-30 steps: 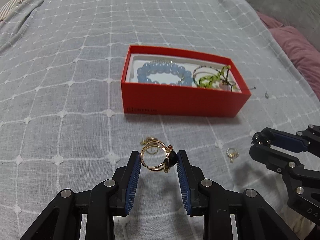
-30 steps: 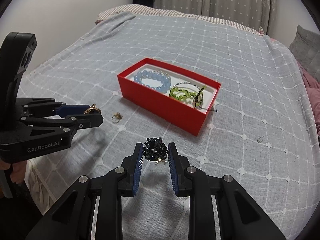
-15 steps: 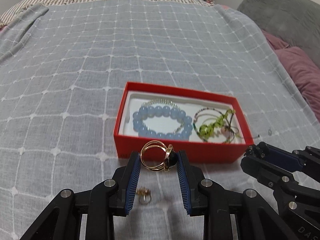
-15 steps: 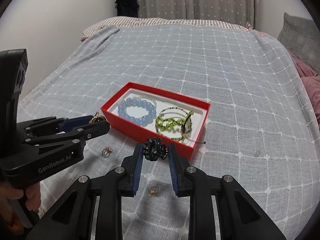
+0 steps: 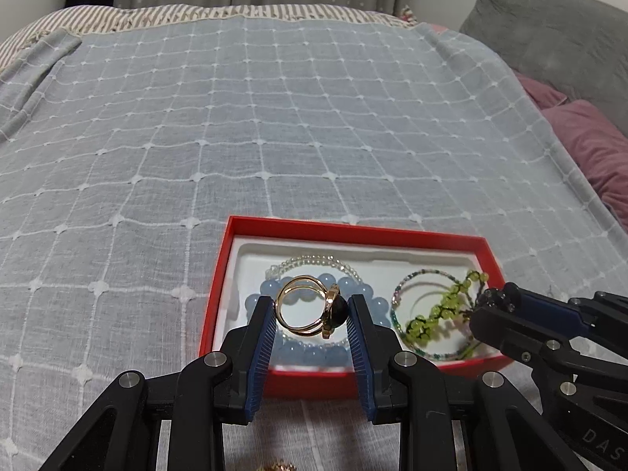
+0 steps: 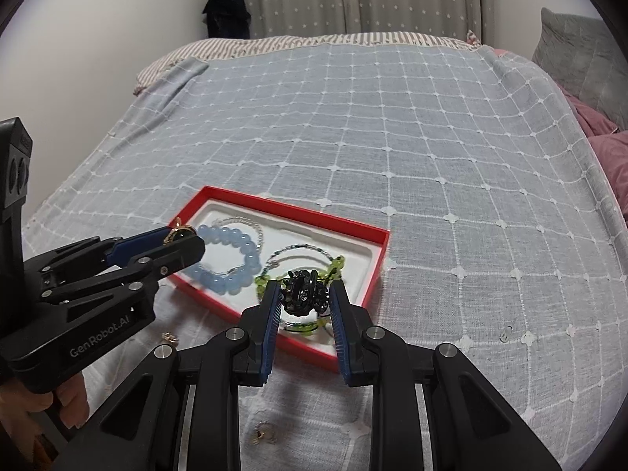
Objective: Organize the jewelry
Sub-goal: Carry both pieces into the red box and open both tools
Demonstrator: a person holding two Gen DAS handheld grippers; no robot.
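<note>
Now both grippers are over the red box (image 5: 345, 382), while a second ago they were lower down, in front of it over the bedspread. The left gripper (image 5: 312, 310) has its jaws clenched on a gold ring (image 5: 310, 308) with a dark stone, and the ring hangs above the blue bead bracelet (image 5: 353, 292) in the left part of the box. A second ago the ring was held the same way, but the box was farther off. The right gripper (image 6: 304, 294) has its jaws clenched on a small black sparkly piece (image 6: 305, 293), which sits above the green bead bracelet (image 6: 337, 265) in the right part of the box. That black piece was also held the same way before. A thin string of clear beads (image 5: 310, 263) lies behind the blue bracelet in the white tray. Small gold pieces (image 6: 267, 435) lie on the gray checked bedspread (image 5: 235, 137) in front of the box, and one more (image 6: 169, 337) lies near the left gripper's body. In the right wrist view the left gripper's side says "GenRobot.AI" in pale letters. In the left wrist view the right gripper's side shows the letters "DAS", and the rest is cut off. A gray pillow (image 5: 557, 35) and a purple pillow (image 5: 592, 145) lie at the right side of the bed.
</note>
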